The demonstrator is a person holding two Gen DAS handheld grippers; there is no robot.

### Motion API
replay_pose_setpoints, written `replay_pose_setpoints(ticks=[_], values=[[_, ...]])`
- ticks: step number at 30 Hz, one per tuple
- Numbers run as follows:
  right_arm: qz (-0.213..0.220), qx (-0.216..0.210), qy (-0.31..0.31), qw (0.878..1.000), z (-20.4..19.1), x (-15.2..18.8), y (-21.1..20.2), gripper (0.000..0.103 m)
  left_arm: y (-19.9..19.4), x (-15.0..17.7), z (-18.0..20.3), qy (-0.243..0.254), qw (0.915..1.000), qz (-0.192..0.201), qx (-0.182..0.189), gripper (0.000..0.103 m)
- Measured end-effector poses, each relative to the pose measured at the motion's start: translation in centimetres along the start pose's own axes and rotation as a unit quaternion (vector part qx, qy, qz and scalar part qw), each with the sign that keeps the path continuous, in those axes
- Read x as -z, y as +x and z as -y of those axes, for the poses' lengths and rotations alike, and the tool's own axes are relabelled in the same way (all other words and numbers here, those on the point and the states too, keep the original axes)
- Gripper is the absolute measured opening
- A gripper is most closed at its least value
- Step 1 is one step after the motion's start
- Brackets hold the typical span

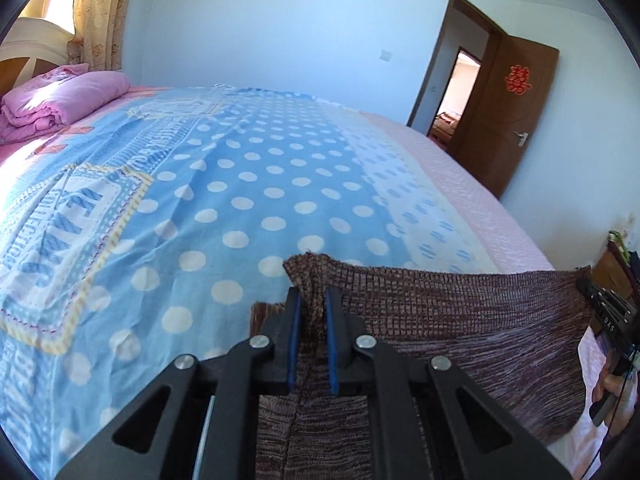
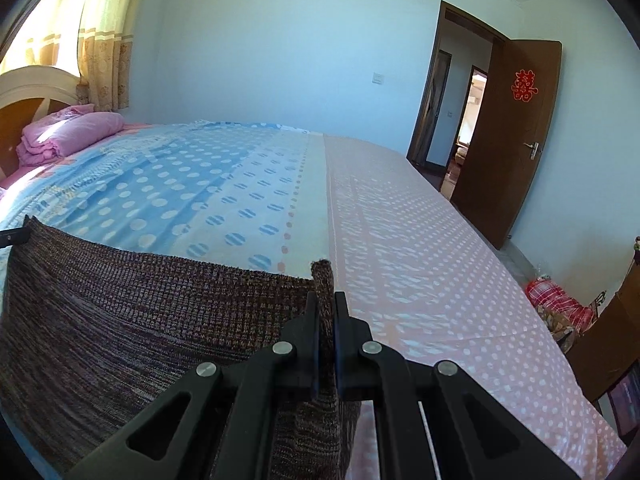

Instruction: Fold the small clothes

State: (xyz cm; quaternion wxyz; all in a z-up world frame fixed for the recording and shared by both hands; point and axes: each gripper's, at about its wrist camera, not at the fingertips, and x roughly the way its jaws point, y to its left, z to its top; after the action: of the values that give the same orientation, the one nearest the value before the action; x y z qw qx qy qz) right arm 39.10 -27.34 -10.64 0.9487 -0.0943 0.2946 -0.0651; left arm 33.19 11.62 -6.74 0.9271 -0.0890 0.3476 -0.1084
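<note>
Brown knit garment held taut above the near edge of the bed, one corner per gripper. Left gripper: blue pads pinched on a bunched corner. Right gripper: jaws narrow, clamped on the other corner. Its body reads "DAS" in the left view. Sheet lettering unreadable. Red double-happiness cutout on far-right door.

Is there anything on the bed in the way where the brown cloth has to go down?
Nothing visible. The brown knit cloth hangs stretched between both grippers, and the spotted sheet ahead is bare. The pink quilt sits far off by the headboard.
</note>
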Motion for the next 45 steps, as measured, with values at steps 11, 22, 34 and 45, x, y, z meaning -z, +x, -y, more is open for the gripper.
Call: replay_pose_setpoints(ticks=[11, 22, 34, 45], values=[[-0.114, -0.027, 0.009, 0.993, 0.5, 2.5, 7.6, 0.008, 7.3, 2.6, -1.0, -0.014, 0.9966, -0.063, -0.052, 0.023], [-0.044, -0.097, 0.195, 0.975, 9.2, 9.6, -9.2, 0.043, -1.9, 5.3, -3.4, -0.009, 0.9991, -0.042, 0.008, 0.066], [-0.124, -0.152, 0.160, 0.967, 1.9, 17.7, -12.0, 0.043, -10.1, 15.8, -3.5, -0.050, 0.9954, -0.067, 0.046, 0.066], [-0.113, -0.084, 0.007, 0.990, 1.1, 14.7, -12.5, 0.008, -7.7, 16.0, 0.2, 0.063, 0.9949, -0.073, -0.030, 0.062]])
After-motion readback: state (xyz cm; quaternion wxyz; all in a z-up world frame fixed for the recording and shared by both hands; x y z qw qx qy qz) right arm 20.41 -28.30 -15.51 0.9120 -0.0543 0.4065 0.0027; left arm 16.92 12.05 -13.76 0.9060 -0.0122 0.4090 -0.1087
